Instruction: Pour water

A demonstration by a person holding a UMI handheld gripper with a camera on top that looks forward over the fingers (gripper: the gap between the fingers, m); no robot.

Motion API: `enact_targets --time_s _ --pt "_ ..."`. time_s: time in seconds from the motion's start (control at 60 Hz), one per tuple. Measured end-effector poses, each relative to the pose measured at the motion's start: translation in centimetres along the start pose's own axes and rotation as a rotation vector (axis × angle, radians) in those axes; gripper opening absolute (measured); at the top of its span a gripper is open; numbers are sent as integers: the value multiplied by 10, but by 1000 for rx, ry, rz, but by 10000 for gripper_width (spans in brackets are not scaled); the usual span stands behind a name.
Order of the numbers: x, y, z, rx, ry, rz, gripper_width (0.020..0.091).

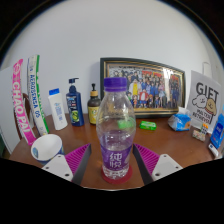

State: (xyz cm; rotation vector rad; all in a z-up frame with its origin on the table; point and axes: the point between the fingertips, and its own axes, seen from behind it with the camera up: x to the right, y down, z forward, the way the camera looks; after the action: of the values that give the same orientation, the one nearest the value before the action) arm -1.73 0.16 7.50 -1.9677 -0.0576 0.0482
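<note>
A clear water bottle point(116, 130) with a purple cap and purple label stands upright on a red coaster point(116, 178) on the wooden table point(165, 145). My gripper point(113, 152) is open around it. The bottle stands between the two magenta pads point(76, 160), with a small gap on either side. A white cup point(45, 147) sits on the table to the left of the left finger, its mouth tilted towards me.
Along the wall behind stand a framed group photo point(145, 87), a white bottle point(57, 108), a blue pump bottle point(74, 104) and a brown bottle point(94, 104). Boxes lean at far left point(28, 100). A gift box point(205, 105), a blue item point(180, 121) and a green item point(148, 125) lie to the right.
</note>
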Motion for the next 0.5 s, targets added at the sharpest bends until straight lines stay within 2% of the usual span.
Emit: enact_targets --time_s 0.217,0.5 --pt "-7 -10 -63 -70 54 -17 849" --pt "-30 -25 -199 -148 102 2 855"
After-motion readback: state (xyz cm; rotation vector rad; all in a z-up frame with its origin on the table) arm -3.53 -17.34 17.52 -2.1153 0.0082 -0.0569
